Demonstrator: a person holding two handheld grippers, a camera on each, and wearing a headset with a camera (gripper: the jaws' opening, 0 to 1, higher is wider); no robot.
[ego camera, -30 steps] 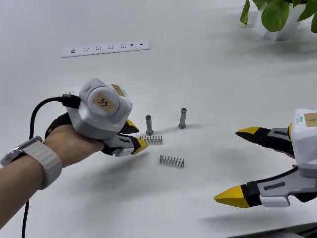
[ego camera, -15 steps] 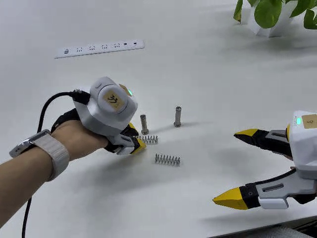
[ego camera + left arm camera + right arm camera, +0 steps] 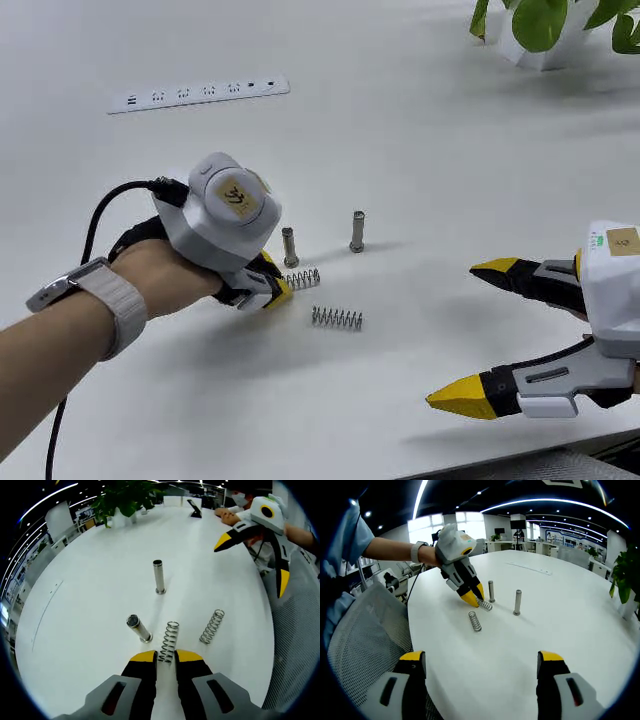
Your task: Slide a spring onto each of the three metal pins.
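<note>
Since 0.5 s ago, the left gripper (image 3: 275, 290) has rolled slightly, and the spring (image 3: 302, 278) at its tips now slants in the head view, where it lay level before.

1. Left gripper: the jaws are closed together on the near end of this spring. The left gripper view shows the coil running forward out of the yellow tips, with its free end just beside the base of the near pin (image 3: 289, 247). Whether the free end touches the table (image 3: 420, 150) cannot be determined.

2. Right gripper (image 3: 458, 332): the jaws stand wide apart and hold nothing. It hovers over the table edge, well apart from the pins and springs.

3. Pins: 2 metal pins stand upright on the white table. The near pin is just beside the left gripper tips. The far pin (image 3: 357, 231) stands near it, on the side toward the right gripper. Both pins are bare.

4. Second spring (image 3: 337, 319): it lies flat on the table, near the left gripper tips and on the person's side of the 2 pins. It touches neither pin nor gripper.

5. Surroundings: a white power strip (image 3: 198, 94) lies at the far side of the table. A potted plant (image 3: 545, 20) stands at the far right corner. A black cable (image 3: 95, 225) runs from the back of the left gripper. The hand holding it wears a wristband (image 3: 95, 295).
</note>
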